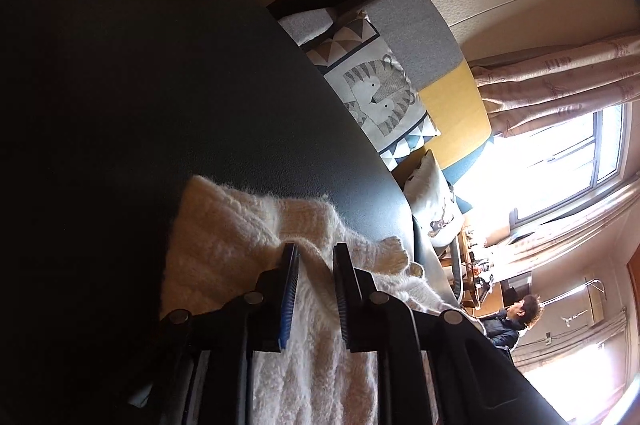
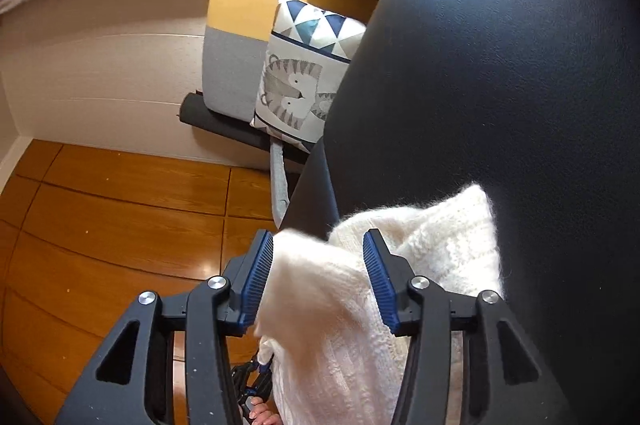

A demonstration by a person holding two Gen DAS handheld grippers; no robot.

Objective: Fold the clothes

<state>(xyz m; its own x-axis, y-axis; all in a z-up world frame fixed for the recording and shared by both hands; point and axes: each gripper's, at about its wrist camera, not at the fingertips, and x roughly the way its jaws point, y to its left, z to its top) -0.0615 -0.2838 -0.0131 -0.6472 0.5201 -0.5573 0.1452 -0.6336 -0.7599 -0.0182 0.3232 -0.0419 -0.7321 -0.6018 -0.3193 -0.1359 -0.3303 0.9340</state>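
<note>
**White knit lies between both tools on the dark tabletop**

A fluffy white knit garment (image 1: 224,225) rests on the black, leather-like tabletop (image 1: 120,85), close to its edge. In the left wrist view, the left tool (image 1: 316,249) stands with its jaws a little apart; a ridge of the knit runs up between them, and the pads do not visibly press on it. Past the far end of the garment, a fringed corner lies near the tabletop's edge.

In the right wrist view, the right tool (image 2: 318,237) has its jaws well apart, with a soft fold of the same garment (image 2: 320,305) bulging between the blue ribbed pads (image 2: 256,277). The fold touches the left pad; the right pad sits just beside the cloth. The near part of the garment hangs over the tabletop's edge above the wooden floor (image 2: 120,217).

Beyond the tabletop stand a grey and yellow sofa (image 2: 240,25) and a tiger-print cushion (image 2: 296,89).
</note>
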